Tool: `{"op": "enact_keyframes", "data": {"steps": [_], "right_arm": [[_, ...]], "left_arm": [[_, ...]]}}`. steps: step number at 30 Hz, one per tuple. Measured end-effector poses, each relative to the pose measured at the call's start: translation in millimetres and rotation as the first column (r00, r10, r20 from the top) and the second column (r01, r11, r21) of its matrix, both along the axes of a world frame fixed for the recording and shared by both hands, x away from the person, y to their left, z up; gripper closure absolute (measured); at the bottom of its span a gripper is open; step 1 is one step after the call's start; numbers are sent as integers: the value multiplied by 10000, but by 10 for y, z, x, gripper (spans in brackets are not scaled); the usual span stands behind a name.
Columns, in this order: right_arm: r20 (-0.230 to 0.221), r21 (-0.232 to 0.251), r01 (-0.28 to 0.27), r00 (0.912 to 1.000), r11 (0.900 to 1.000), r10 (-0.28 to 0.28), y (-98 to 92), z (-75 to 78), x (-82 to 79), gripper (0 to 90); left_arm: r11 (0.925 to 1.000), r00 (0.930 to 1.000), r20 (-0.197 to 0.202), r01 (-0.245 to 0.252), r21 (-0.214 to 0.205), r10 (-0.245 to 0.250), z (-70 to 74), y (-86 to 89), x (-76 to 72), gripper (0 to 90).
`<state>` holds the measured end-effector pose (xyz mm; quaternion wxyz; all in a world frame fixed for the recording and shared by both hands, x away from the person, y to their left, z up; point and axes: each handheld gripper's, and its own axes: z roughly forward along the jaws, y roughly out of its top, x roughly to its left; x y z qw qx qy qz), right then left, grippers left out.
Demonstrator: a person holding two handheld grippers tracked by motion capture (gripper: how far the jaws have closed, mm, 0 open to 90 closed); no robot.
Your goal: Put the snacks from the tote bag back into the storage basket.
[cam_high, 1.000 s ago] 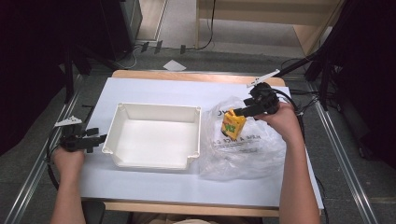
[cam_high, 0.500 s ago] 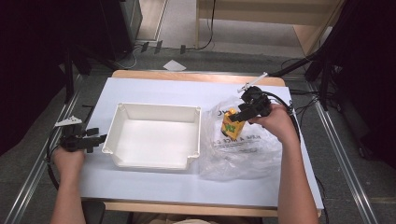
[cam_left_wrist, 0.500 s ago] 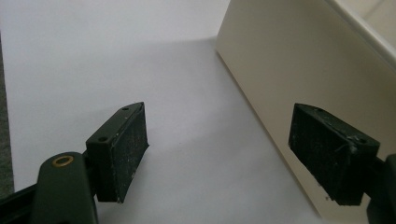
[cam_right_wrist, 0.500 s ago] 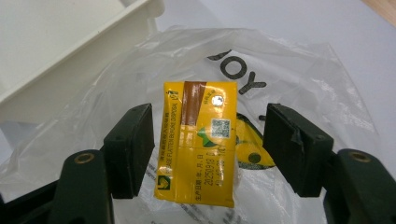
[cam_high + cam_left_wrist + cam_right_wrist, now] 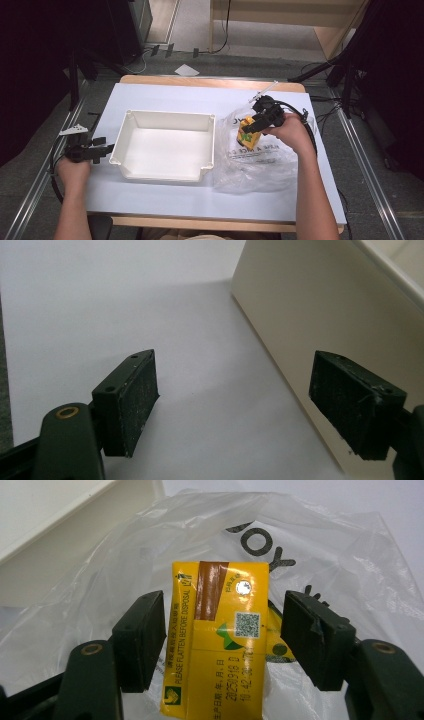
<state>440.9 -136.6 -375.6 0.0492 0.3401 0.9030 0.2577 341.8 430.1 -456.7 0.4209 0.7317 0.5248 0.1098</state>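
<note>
A: Left gripper (image 5: 102,149) idles wide open and empty at the tray's (image 5: 170,116) nine o'clock. The right gripper (image 5: 222,640)?

B: Its fingers (image 5: 142,640) straddle the carton (image 5: 220,645), gaps both sides, I think. It lies on the bag (image 5: 260,167) at the tray's three o'clock.

A: Risk?

B: Closing may pinch film or slip. Yellow, glossy, brown-striped.

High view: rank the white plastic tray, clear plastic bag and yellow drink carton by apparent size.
1. White rectangular plastic tray, largest.
2. Clear crumpled plastic bag with black print, smaller than the tray, though its transparent edges are hard to trace.
3. Yellow drink carton, by far the smallest, partly covered by the right gripper.
</note>
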Motion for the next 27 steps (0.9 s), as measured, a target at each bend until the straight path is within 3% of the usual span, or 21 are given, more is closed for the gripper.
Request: {"op": "enact_keyframes", "data": {"steps": [10,15,16,18,27], "right_arm": [[-326,-201,19,9995,9998,-26,30,-114,53,378],[-424,-515,-46,9991,9987,24,80,-171,62,417],[-503,-849,-81,9987,9964,39,110,-213,66,427],[-598,-849,-170,9981,9962,119,133,-232,67,453],[-239,-1265,-40,9997,9920,10,188,-227,42,517]], "left_arm": [[10000,10000,-7,8,10,-8,0,-1,1,208],[10000,10000,-16,10,15,-10,-1,-3,3,208],[10000,10000,-5,11,6,-11,0,-1,1,208],[10000,10000,5,10,-6,-10,1,0,1,208],[10000,10000,29,17,-35,-17,3,4,0,207]]}}
